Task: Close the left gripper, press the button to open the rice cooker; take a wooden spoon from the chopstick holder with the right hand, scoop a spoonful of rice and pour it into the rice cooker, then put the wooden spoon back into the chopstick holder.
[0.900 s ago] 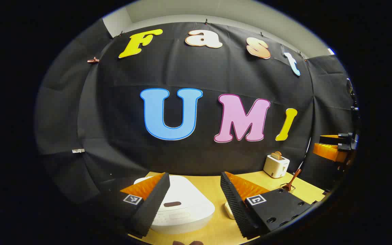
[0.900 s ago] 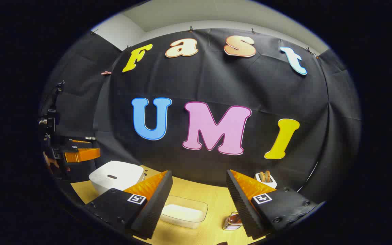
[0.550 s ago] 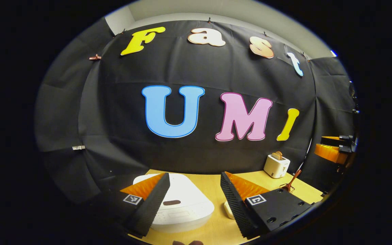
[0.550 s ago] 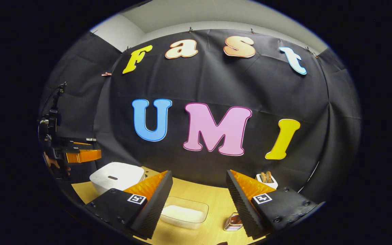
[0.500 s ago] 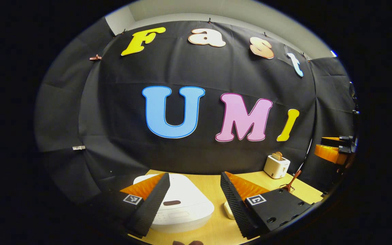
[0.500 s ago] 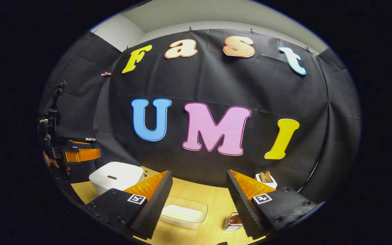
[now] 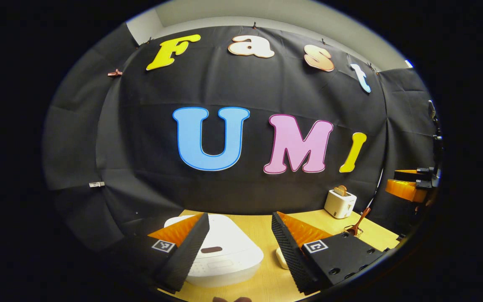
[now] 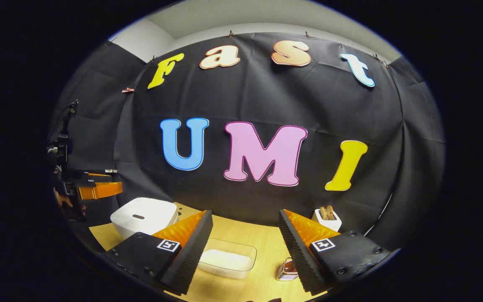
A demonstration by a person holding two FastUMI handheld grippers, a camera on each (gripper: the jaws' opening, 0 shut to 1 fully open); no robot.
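Observation:
The white rice cooker [image 7: 224,256] stands with its lid down just below my left gripper [image 7: 240,216], which is open above it; the dark oval button [image 7: 212,250] shows between the fingers. A wooden spoon [image 7: 361,220] leans in the chopstick holder [image 7: 354,230] at the right. My right gripper [image 8: 245,213] is open over a clear box of rice [image 8: 227,258]. The holder [image 8: 287,270] peeks out beside its right finger. The rice cooker [image 8: 143,216] sits to the left, under the left gripper [image 8: 94,189].
A white toaster [image 7: 340,203] with bread stands at the back right of the wooden table [image 7: 262,228], also seen as the toaster [image 8: 327,218]. A hand [image 8: 67,201] holds the left gripper. The right gripper [image 7: 409,186] hangs at the far right.
Both grippers stay open and almost still. The right gripper view has tipped slightly downward, so the table objects sit a little higher in it.

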